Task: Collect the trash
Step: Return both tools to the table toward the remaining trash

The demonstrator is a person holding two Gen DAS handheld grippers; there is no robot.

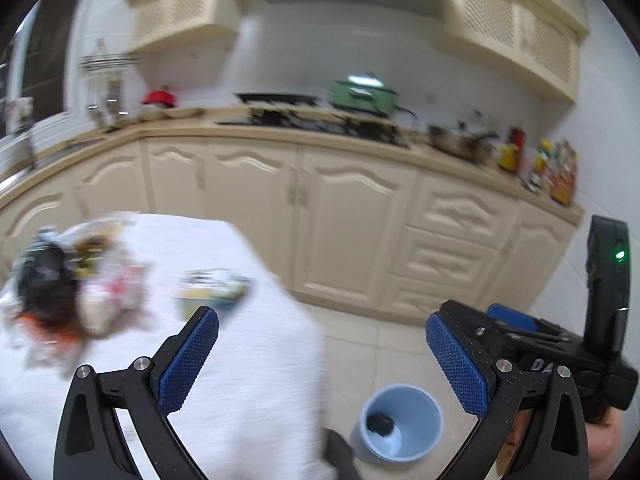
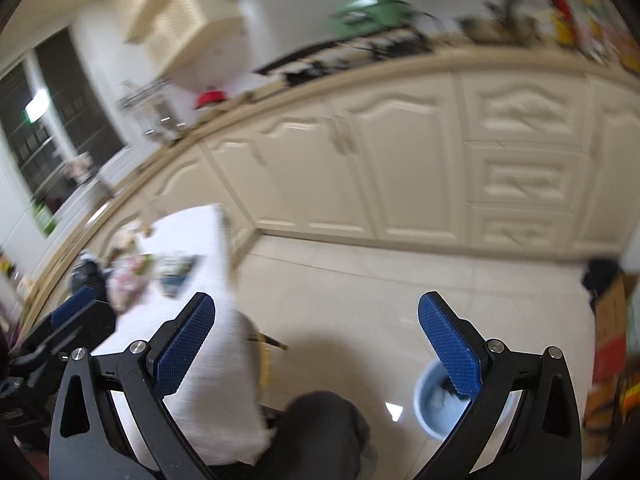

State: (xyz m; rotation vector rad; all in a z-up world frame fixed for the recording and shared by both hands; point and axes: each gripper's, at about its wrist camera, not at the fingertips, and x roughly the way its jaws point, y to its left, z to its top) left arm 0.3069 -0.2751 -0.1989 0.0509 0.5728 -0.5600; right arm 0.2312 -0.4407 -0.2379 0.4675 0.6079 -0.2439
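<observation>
Left wrist: one blue bin point(image 1: 400, 424).

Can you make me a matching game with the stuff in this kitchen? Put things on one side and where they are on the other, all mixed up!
Things:
1. blue bin
2. green pot
3. pile of trash
4. sauce bottles

Places:
A. on the white table
B. on the stove
C. on the floor
D. at the right end of the counter

Right pairs: 1-C, 2-B, 3-A, 4-D
</observation>
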